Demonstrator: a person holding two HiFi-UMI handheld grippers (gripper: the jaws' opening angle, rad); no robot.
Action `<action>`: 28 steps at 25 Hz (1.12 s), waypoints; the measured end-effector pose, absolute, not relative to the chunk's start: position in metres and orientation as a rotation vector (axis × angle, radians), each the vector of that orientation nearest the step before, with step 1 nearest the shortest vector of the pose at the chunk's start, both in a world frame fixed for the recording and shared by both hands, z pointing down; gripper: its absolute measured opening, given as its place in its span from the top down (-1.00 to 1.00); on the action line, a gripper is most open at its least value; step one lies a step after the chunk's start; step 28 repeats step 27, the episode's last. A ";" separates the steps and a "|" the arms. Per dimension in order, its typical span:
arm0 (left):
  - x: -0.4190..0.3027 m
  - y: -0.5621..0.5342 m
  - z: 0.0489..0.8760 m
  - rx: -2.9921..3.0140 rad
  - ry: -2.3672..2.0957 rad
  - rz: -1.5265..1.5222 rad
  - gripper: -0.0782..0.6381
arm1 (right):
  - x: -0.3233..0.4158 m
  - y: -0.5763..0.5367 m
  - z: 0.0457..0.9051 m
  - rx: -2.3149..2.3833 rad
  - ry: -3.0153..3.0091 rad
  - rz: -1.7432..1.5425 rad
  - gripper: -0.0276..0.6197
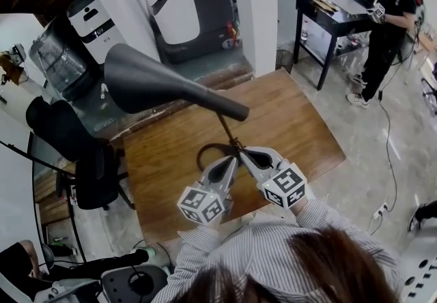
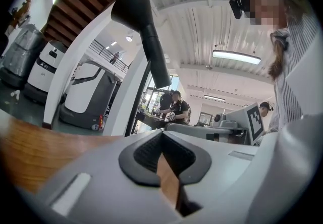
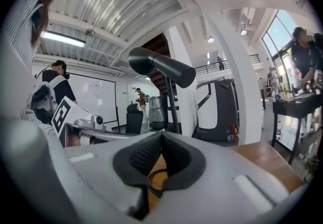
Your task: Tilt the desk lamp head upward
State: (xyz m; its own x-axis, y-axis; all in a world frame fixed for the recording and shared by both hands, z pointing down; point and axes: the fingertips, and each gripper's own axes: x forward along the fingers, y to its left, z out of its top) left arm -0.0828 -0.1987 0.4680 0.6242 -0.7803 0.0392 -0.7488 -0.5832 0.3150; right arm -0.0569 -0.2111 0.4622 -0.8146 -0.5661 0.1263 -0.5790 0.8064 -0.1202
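Note:
The desk lamp has a dark cone-shaped head point(image 1: 147, 83) on a thin stem point(image 1: 229, 132) and stands on the wooden table point(image 1: 293, 124). The head lies roughly level, its wide mouth to the left. My left gripper point(image 1: 232, 160) and right gripper point(image 1: 244, 153) sit side by side low at the foot of the stem, tips close together. In the left gripper view the lamp head point(image 2: 133, 6) towers above the left gripper point(image 2: 161, 134), which is shut with only table wood showing behind it. The right gripper point(image 3: 161, 134) is shut on nothing, with the lamp head point(image 3: 161, 66) ahead and above.
A dark cord loop point(image 1: 210, 151) lies on the table by the lamp's foot. A black office chair point(image 1: 82, 151) stands left of the table. A white column point(image 1: 256, 1) rises behind it. At the far right a person point(image 1: 386, 15) works at a black desk point(image 1: 334, 18).

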 end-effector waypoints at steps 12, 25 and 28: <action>-0.083 -0.198 0.466 2.517 -1.238 -0.164 0.77 | -0.056 -0.212 0.464 0.910 -2.885 0.220 0.91; -0.084 -0.199 0.465 2.512 -1.206 -0.160 0.77 | -0.059 -0.209 0.464 0.932 -2.879 0.238 0.91; -0.085 -0.200 0.466 2.512 -1.206 -0.167 0.77 | -0.061 -0.209 0.465 0.929 -2.877 0.229 0.91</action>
